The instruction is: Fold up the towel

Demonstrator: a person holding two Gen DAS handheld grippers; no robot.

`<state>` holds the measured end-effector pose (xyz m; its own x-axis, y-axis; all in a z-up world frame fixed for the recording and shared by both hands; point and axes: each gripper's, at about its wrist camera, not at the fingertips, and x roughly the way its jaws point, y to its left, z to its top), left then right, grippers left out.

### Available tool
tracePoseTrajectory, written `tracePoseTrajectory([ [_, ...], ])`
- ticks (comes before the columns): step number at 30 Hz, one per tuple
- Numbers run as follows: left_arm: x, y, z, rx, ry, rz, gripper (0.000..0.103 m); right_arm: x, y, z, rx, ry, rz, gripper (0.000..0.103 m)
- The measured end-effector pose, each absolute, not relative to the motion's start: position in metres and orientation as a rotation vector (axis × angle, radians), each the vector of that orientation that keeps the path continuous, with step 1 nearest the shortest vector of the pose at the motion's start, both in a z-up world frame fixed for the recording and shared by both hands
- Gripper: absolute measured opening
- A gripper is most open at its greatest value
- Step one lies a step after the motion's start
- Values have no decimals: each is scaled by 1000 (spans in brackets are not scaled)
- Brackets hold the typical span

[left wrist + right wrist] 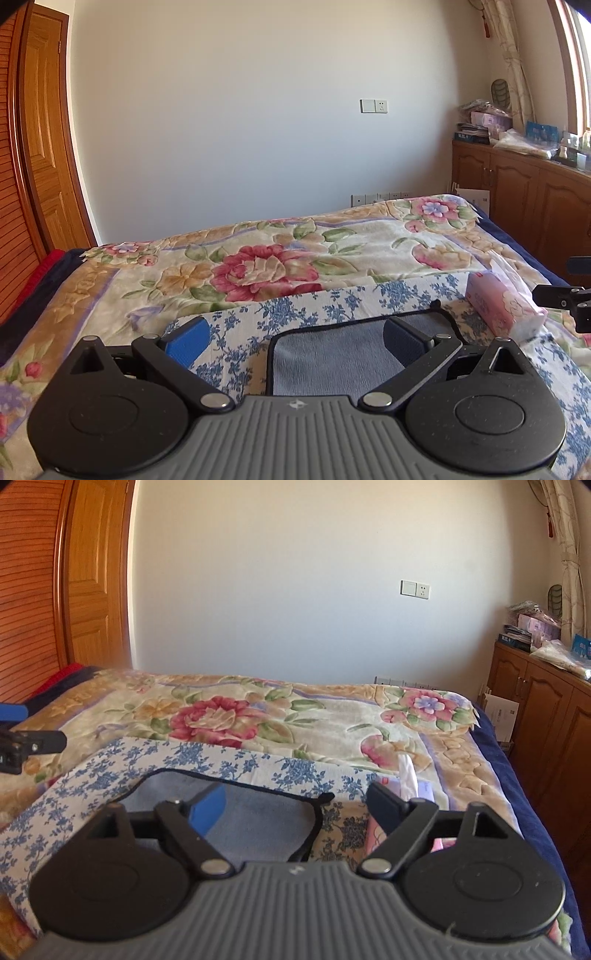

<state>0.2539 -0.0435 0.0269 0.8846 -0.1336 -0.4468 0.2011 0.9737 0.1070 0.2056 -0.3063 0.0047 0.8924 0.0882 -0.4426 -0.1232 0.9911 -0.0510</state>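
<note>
Two grippers over the bed, both spread wide with nothing pinched. Left gripper (295, 339) has its jaws apart, and the grey-blue towel (332, 365) lies flat right under and ahead of it, on a blue-flowered cloth (332, 299). Right gripper (299, 808) is spread too, with the towel's looped corner showing between its fingers. Pink tissue pack (502, 306) sits just off to the left gripper's right, looks like it's touching the cloth, hard to say from here.
</note>
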Motion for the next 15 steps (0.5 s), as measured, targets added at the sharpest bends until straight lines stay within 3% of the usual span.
tracePoseTrajectory([
  [2, 246, -43, 29, 158, 450, -176, 103, 198, -303, 6, -91, 443, 128, 103],
  [15, 191, -41, 51, 153, 414, -191, 103, 156, -289, 22, -102, 423, 142, 103],
])
